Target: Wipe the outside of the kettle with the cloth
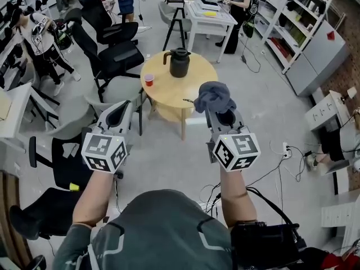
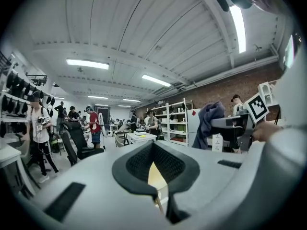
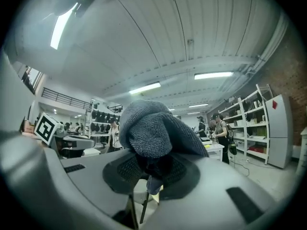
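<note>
A black kettle [image 1: 179, 62] stands upright at the far side of a round wooden table [image 1: 169, 94]. My right gripper [image 1: 223, 116] is shut on a bunched grey-blue cloth [image 1: 214, 96], held in the air over the table's near right edge, well short of the kettle. In the right gripper view the cloth [image 3: 148, 128] piles up over the closed jaws of the right gripper [image 3: 151, 169]. My left gripper [image 1: 120, 114] hovers off the table's near left edge, shut with nothing in it. In the left gripper view its jaws meet at the left gripper [image 2: 154, 164], and the cloth [image 2: 209, 119] shows at the right.
A small red cup [image 1: 149, 80] sits on the table's left edge. Black office chairs [image 1: 115, 52] crowd the left side. A white desk [image 1: 209, 17] and a stool [image 1: 175, 16] stand beyond, shelves [image 1: 292, 27] at right. Cables [image 1: 275, 173] trail on the floor. Several people stand at the back.
</note>
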### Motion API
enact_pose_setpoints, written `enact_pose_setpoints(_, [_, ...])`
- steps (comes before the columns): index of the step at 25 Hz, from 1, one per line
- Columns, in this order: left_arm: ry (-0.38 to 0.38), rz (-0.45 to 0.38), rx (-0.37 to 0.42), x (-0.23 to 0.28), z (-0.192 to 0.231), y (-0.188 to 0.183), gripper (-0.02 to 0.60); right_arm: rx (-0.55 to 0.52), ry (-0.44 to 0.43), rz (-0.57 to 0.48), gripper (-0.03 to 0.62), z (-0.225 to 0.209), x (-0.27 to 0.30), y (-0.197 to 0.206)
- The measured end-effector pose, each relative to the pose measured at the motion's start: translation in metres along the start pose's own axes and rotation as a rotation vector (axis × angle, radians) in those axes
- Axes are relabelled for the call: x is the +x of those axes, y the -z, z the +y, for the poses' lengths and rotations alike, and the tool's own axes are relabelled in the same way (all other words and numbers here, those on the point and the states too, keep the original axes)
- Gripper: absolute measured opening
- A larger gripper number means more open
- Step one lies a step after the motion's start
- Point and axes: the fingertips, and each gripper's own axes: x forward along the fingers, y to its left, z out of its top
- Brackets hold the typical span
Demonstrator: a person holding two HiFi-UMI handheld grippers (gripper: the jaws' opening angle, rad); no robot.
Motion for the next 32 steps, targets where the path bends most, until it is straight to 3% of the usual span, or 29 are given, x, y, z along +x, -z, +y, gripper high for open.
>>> enact_pose_setpoints(6, [-0.014,0.021,-0.021,0.023,-0.01,0.013,0.009,0.025,-0.02,-0.006,0.084,-0.026,0.004,0.016])
enact_pose_setpoints(13, [-0.006,0.062,0.011,0.065,-0.053,0.012,0.009,0.059,-0.051,0.006,0.084,-0.076,0.002,0.023])
enact_pose_setpoints(24, [0.044,0.006,-0.005,0.129,0.014,0.014,0.009,0.025,-0.026,0.026,0.084,-0.075,0.087,0.031])
enact_pose_setpoints(32, [0.132,-0.025,-0.011,0.197,0.086,0.003,0.009,0.019,0.038,0.037,0.084,-0.073,0.176,0.025])
